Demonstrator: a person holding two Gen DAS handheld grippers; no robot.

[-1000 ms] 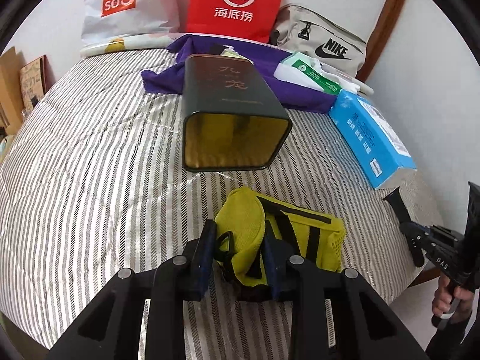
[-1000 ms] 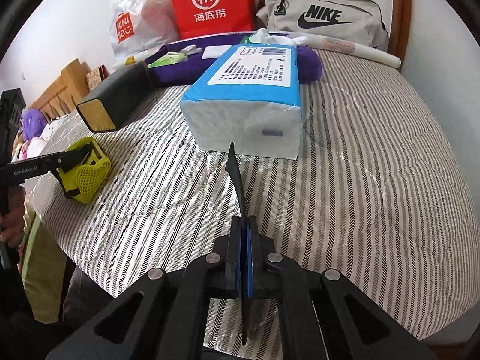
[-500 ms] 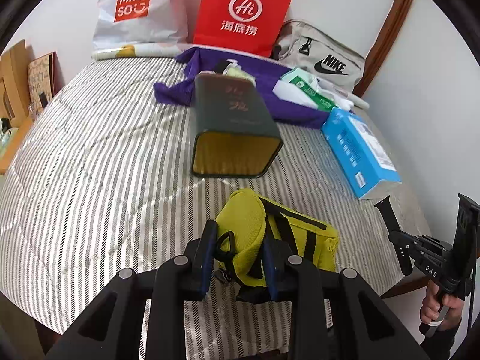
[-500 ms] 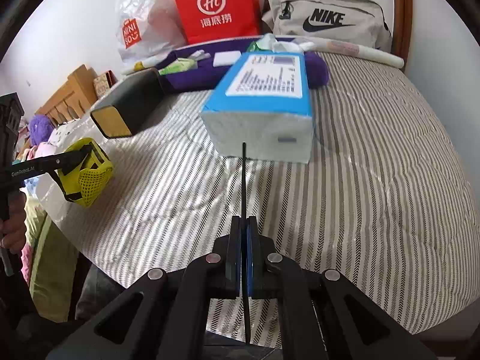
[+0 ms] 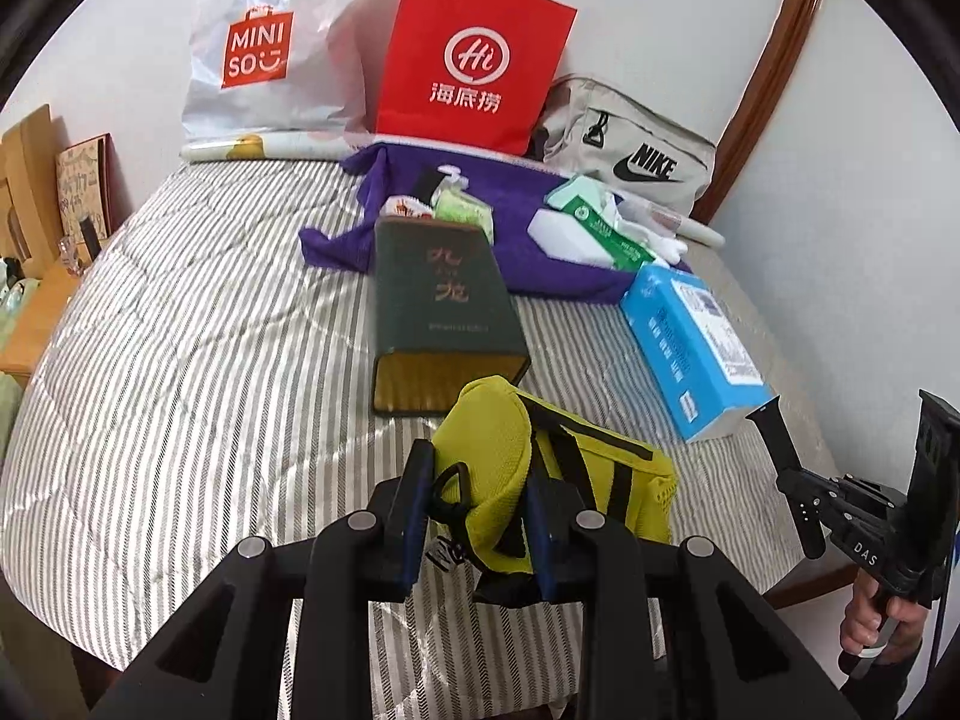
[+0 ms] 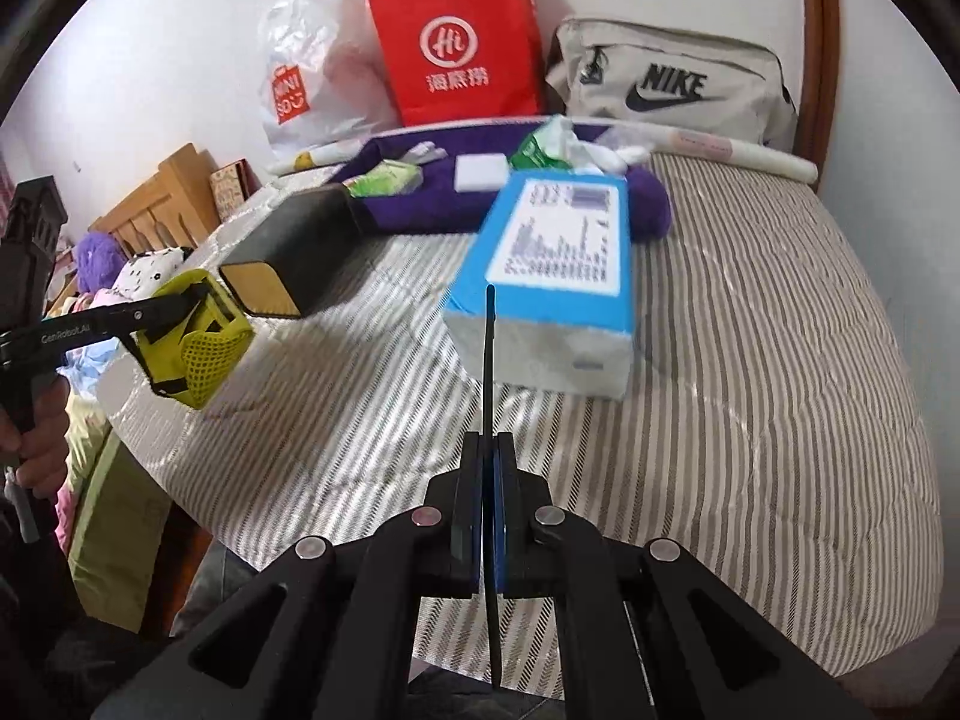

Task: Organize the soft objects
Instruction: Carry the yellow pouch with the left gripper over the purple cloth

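Two hand-held grippers hang over the near edge of a striped bed [image 5: 180,372], which fills most of the room. Against the wall behind it lean a white Miniso bag [image 5: 264,54], a red paper bag [image 5: 474,66] and a beige Nike pouch [image 5: 636,150]. A purple cloth [image 5: 528,240] is spread in front of them with small packets on it, too crowded to tell apart. A dark green box [image 5: 444,300] lies on its side at mid-bed, its gold-lined open end facing the left hand-held gripper [image 5: 477,516]. A blue tissue pack [image 6: 558,258] sits just beside it, straight ahead of the right hand-held gripper [image 6: 487,480].

The left hand-held gripper is clenched on a yellow mesh pouch [image 5: 504,468], held up off the quilt just before the box mouth and covering the box's lower corner. The right one is pressed tight on a thin black strip [image 6: 489,372] seen edge-on; I can't tell what it is.
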